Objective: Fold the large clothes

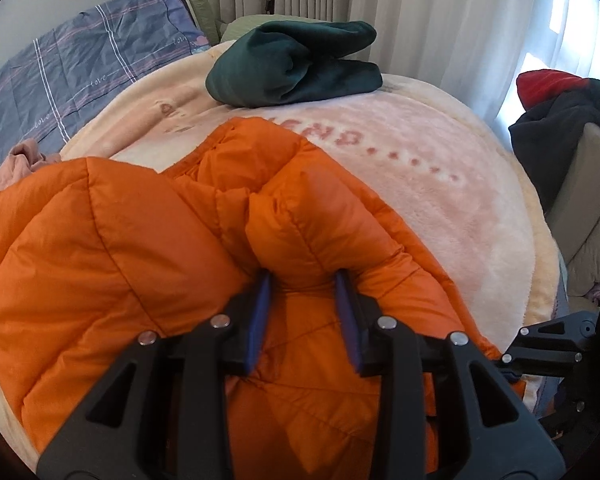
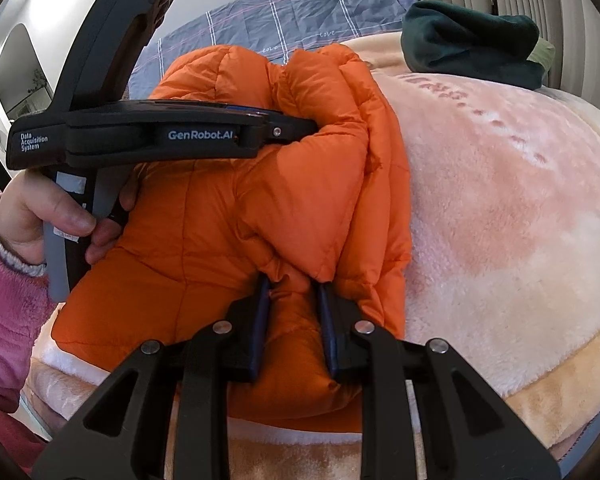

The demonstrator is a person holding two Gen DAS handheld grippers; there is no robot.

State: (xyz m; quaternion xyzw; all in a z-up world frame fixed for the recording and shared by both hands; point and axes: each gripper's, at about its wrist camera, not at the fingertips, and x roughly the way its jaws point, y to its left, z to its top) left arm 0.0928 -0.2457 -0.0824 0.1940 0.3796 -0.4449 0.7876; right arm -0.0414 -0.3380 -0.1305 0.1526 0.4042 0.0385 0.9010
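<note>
The orange jacket (image 1: 148, 264) lies bunched near the bed's (image 2: 520, 240) front edge, partly doubled over, not yet flat. Left gripper (image 1: 304, 280) and right gripper (image 2: 293, 284) each pinch a puffy fold. A green garment (image 1: 296, 68) already sits folded at the far edge.

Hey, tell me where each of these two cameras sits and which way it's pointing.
Left wrist: on the left gripper, angled down across the bed; its jaws pinch the orange puffer jacket.
Right wrist: on the right gripper, angled down, also pinching the jacket; the left hand and pink sleeve show.
Shared: jacket, dark green folded garment, pink blanket.
</note>
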